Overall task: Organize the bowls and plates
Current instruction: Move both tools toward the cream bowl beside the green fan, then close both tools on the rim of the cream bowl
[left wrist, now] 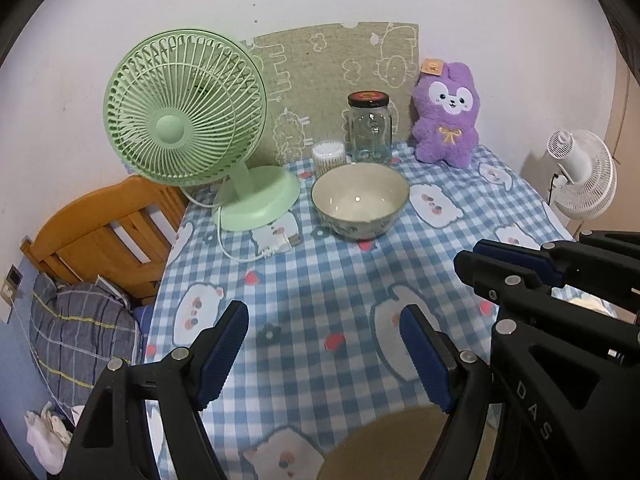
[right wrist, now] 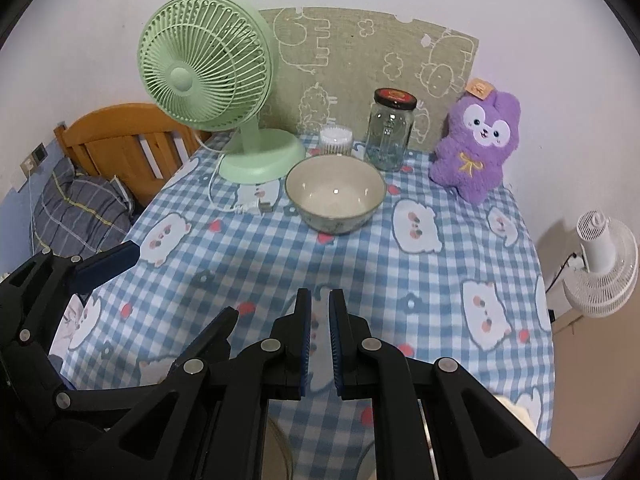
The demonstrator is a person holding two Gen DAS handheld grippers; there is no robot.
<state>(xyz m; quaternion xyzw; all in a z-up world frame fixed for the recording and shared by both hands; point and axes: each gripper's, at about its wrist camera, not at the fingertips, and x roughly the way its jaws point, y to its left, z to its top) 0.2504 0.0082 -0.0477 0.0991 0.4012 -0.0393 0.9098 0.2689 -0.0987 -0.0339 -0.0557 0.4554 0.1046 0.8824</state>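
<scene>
Bench (right wrist: 280,264) wears a blue checked cloth, shoved against a white wall (right wrist: 100,40). Green fan (right wrist: 208,64) back left. Cream bowl (right wrist: 335,196), empty, sits mid-bench beside it. Left gripper (left wrist: 324,344) fingers spread wide, holding nothing; right gripper (right wrist: 320,312) fingers nearly touching, empty.

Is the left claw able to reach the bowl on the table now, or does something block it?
Probably yes. The left claw stands open and empty, and only bare checked tablecloth lies between it and the bowl. The green fan stands beside the bowl, not in front.
</scene>
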